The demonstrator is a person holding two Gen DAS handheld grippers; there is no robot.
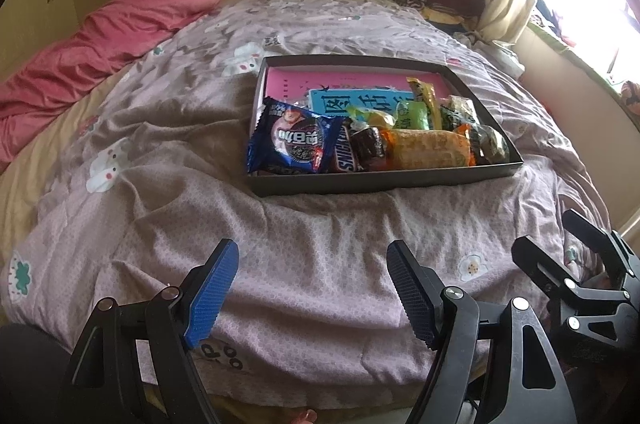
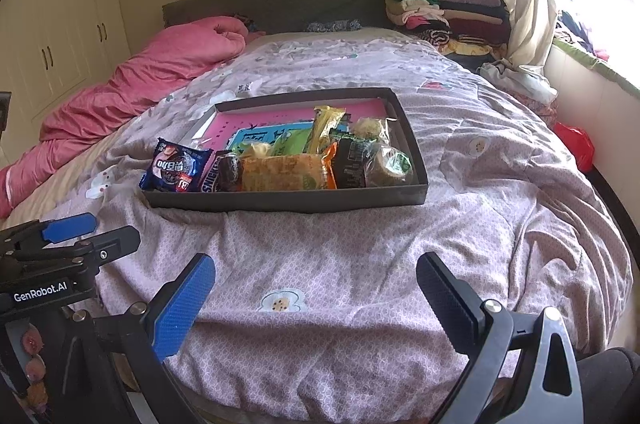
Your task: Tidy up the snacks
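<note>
A dark shallow tray (image 1: pixel 384 182) (image 2: pixel 288 202) lies on the bed with several snack packs along its near side. A blue cookie pack (image 1: pixel 294 142) (image 2: pixel 176 166) hangs over the left rim. Beside it lie a Snickers bar (image 1: pixel 347 152) (image 2: pixel 214 176) and an orange-yellow cracker pack (image 1: pixel 430 148) (image 2: pixel 286 172). Green and dark packs (image 2: pixel 352 160) fill the right end. My left gripper (image 1: pixel 312 288) hovers open over the quilt, well short of the tray, with nothing between its fingers. My right gripper (image 2: pixel 316 292) also stands open and empty, near the bed's front edge.
A pink book and a blue one (image 1: pixel 360 100) lie on the tray floor. A pink duvet (image 1: pixel 100 44) lies bunched at the left, folded clothes (image 2: pixel 440 12) are stacked by the headboard, and a curtain and window sill (image 2: pixel 560 24) run along the right. A red bag (image 2: pixel 576 144) sits beside the bed.
</note>
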